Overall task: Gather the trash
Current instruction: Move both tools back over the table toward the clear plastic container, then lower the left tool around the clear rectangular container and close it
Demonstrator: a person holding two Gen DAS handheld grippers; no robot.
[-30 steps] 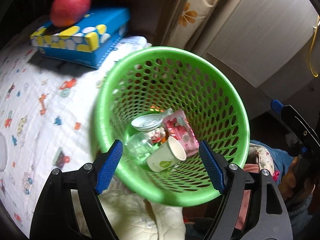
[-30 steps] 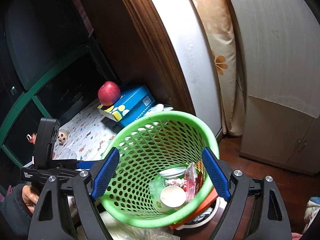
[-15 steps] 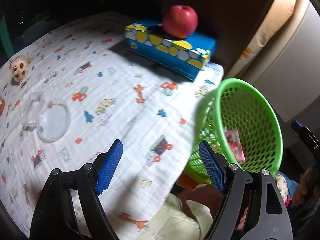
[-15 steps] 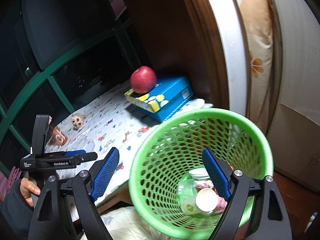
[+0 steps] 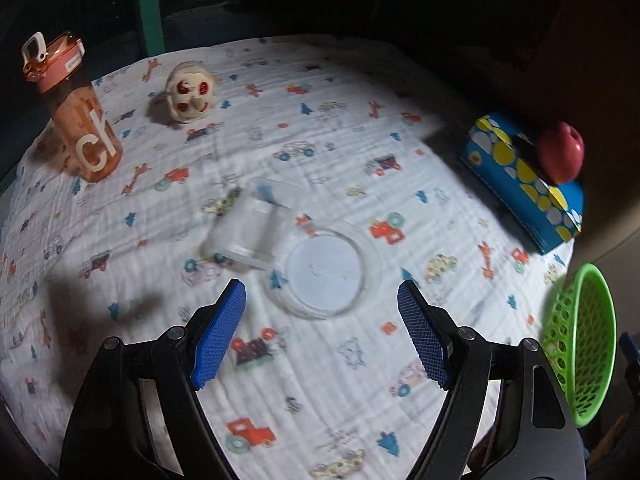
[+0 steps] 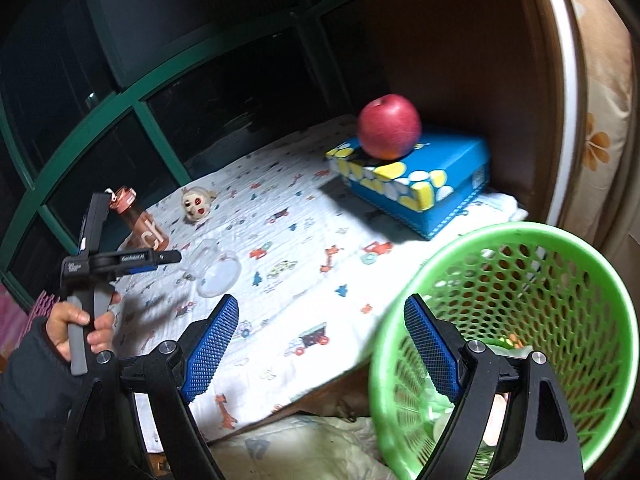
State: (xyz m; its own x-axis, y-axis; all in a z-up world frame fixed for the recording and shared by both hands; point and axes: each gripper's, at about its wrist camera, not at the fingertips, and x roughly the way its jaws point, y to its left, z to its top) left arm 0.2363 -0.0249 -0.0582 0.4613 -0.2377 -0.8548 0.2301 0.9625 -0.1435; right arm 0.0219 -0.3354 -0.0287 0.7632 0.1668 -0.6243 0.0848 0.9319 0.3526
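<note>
- Left gripper [image 5: 322, 326] hangs over the patterned cloth [image 5: 360, 152] on the bench, blue pads spread wide apart, nothing between them.
- Just ahead of those pads lies a clear plastic container [image 5: 288, 248], tipped on its side with its round open mouth facing the camera; it is blurred, so I cannot tell more about it.
- From the right wrist view the same clear container [image 6: 216, 268] sits mid-cloth, just beyond the tip of the left gripper [image 6: 166, 258], which a hand [image 6: 82, 328] in a dark sleeve is holding by its grey handle.
- Right gripper [image 6: 320, 346] is also wide apart and empty, one pad over the cloth edge, the other in front of the green basket [image 6: 592, 280].
- The basket stands off the right edge of the bench, tilted in this view, with pale scraps showing through its mesh at the bottom.
- In the left view only a slice of the basket [image 5: 580, 344] shows at far right.
- Back left: an orange water bottle [image 5: 74, 116] stands upright, a small pale toy head [image 5: 192, 94] beside it.
- Back right: a red apple [image 6: 389, 126] rests on top of a blue box [image 6: 424, 188] with yellow and white spots.
</note>
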